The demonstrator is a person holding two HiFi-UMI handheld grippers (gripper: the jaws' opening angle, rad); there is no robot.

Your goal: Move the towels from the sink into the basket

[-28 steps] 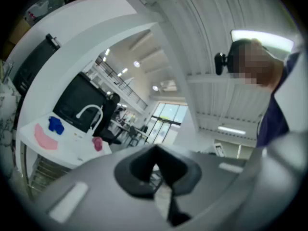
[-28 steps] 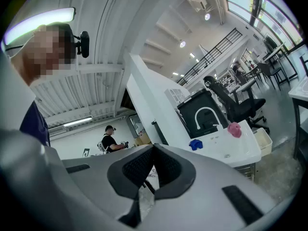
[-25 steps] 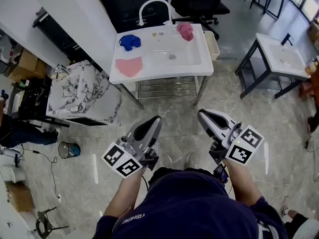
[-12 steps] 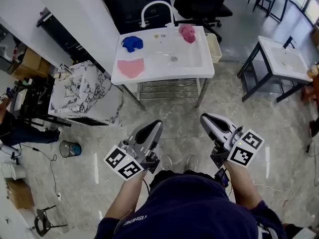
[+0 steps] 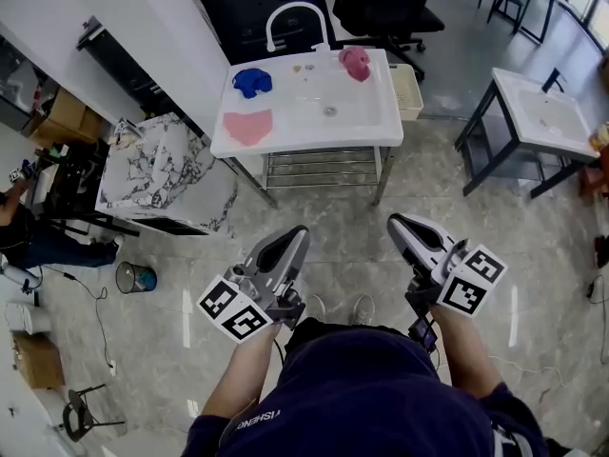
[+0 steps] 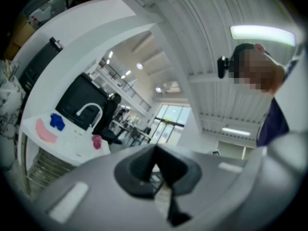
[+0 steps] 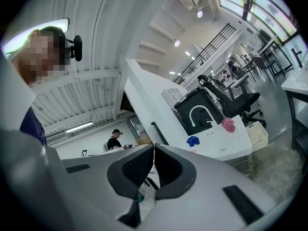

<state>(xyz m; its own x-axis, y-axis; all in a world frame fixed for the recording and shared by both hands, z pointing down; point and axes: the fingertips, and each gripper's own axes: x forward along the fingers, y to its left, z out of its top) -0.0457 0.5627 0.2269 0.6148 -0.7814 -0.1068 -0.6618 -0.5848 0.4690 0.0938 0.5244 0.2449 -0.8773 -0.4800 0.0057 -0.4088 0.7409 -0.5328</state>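
Head view looks down on a white sink [image 5: 373, 129] at 12 o'clock, well apart from both grippers. 3 towels lie on it: a blue towel [image 5: 251, 81] at its 10 o'clock corner, a flat pink towel [image 5: 247, 127] at 8 o'clock, and a crumpled pink towel [image 5: 355, 62] at 1 o'clock, near the faucet [image 5: 269, 29]. A pale basket [image 5: 407, 91] stands just beside the sink's 3 o'clock edge. The left gripper [image 5: 297, 233] and right gripper [image 5: 394, 223] hover over the floor at 6 o'clock, each with jaws pressed together on nothing.
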